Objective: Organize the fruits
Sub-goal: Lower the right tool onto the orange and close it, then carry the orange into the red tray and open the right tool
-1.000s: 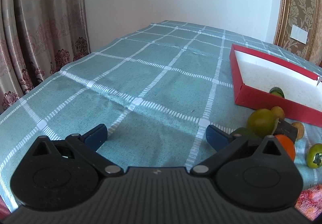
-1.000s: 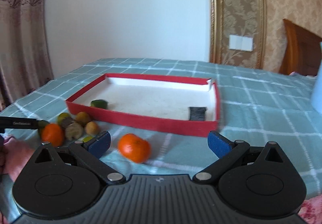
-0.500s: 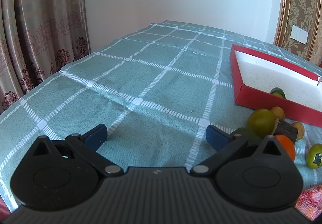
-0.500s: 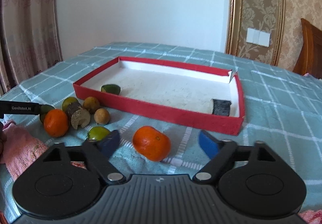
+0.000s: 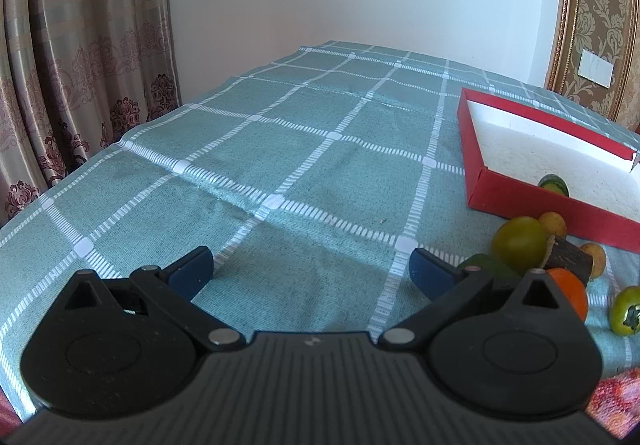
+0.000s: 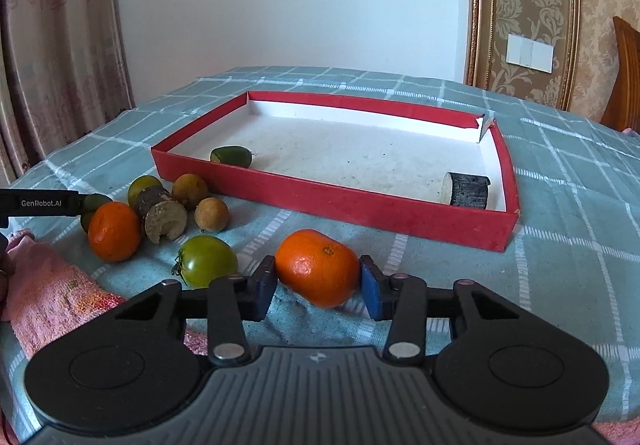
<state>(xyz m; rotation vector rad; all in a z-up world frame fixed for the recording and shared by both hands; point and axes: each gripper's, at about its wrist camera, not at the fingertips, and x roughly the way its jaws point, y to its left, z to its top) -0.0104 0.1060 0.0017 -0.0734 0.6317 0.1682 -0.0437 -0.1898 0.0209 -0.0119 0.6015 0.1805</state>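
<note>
The desk point(image 6: 580, 213) fills both views, spread with a teal cloth crossed by white grid lines. On it, toward 12 o'clock in the right wrist view, lies the red tray point(image 6: 360, 205), shallow, with a white floor; in the left wrist view its corner shows at 2 o'clock point(image 5: 520, 201). Inside the tray a green fruit point(image 6: 231, 156) sits near the left wall, and a dark-barked stub point(image 6: 466, 189) lies in the near right corner.

A pink towel point(image 6: 52, 285) is bunched at 9 o'clock in the right wrist view, on the desk's near edge.

The right gripper point(image 6: 318, 281) sits low at 6 o'clock, its jaws closing around the near tangerine point(image 6: 318, 272), which rests on the cloth just in front of the tray's near wall. The blue pads stand at both flanks of the fruit, the right one touching, the left one at the peel's edge.

The left gripper point(image 5: 310, 267) hovers over bare cloth, jaws wide with nothing between them.

At 10 o'clock from the near tangerine is a loose cluster: a second tangerine point(image 6: 114, 231), a green tomato point(image 6: 206, 260) just beside the right gripper's left pad, a cut bark-covered piece point(image 6: 162, 215), a yellow-green round fruit point(image 6: 143, 187) behind it, and two small brown round fruits point(image 6: 190, 191) point(image 6: 212, 215) close to the tray's wall.
</note>
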